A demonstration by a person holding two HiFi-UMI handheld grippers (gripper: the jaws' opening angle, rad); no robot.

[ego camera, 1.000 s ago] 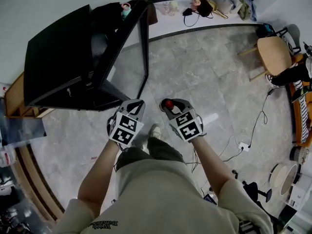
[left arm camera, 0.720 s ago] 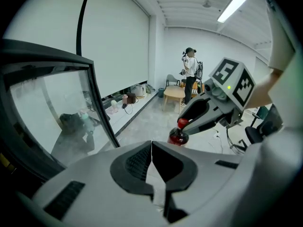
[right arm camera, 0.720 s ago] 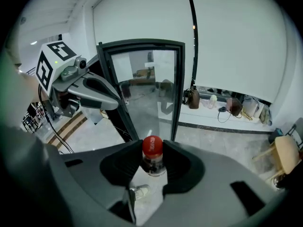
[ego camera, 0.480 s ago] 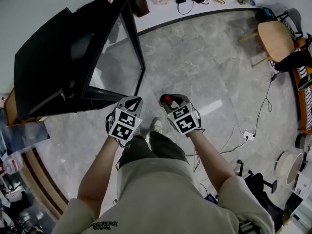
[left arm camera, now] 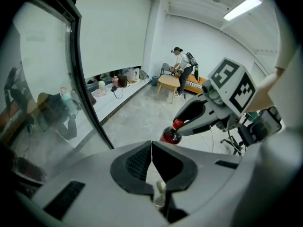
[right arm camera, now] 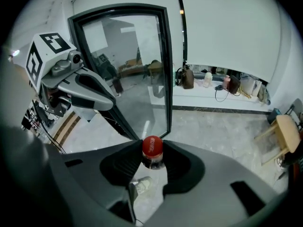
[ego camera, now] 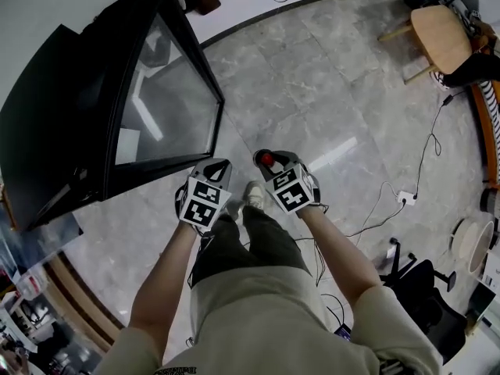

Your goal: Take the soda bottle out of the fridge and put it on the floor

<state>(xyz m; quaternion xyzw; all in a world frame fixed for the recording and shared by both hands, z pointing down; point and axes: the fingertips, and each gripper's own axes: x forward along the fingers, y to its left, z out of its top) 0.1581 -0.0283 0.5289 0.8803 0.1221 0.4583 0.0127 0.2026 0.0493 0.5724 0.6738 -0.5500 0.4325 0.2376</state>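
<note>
My right gripper (ego camera: 266,161) is shut on the neck of a soda bottle (right arm camera: 152,152) with a red cap (ego camera: 267,159) and dark drink; it hangs upright in the air over the grey floor. In the left gripper view the same soda bottle (left arm camera: 172,132) shows gripped between the right gripper's fingers (left arm camera: 191,115). My left gripper (ego camera: 215,167) is shut with nothing in it, level with the right one and just to its left. The black fridge (ego camera: 55,131) stands at the left with its glass door (ego camera: 164,92) swung open toward me.
A wooden chair (ego camera: 441,30) stands at the far right. A white power strip (ego camera: 405,197) with cables lies on the floor to my right. The person's shoe (ego camera: 251,194) is below the grippers. Bags lie along the far wall (right arm camera: 222,86). Another person (left arm camera: 182,70) bends over a table far off.
The view has tilted further down and toward the floor, so the fridge has slid up and left. Both grippers keep their hold and spacing; the bottle stays in the right one.
</note>
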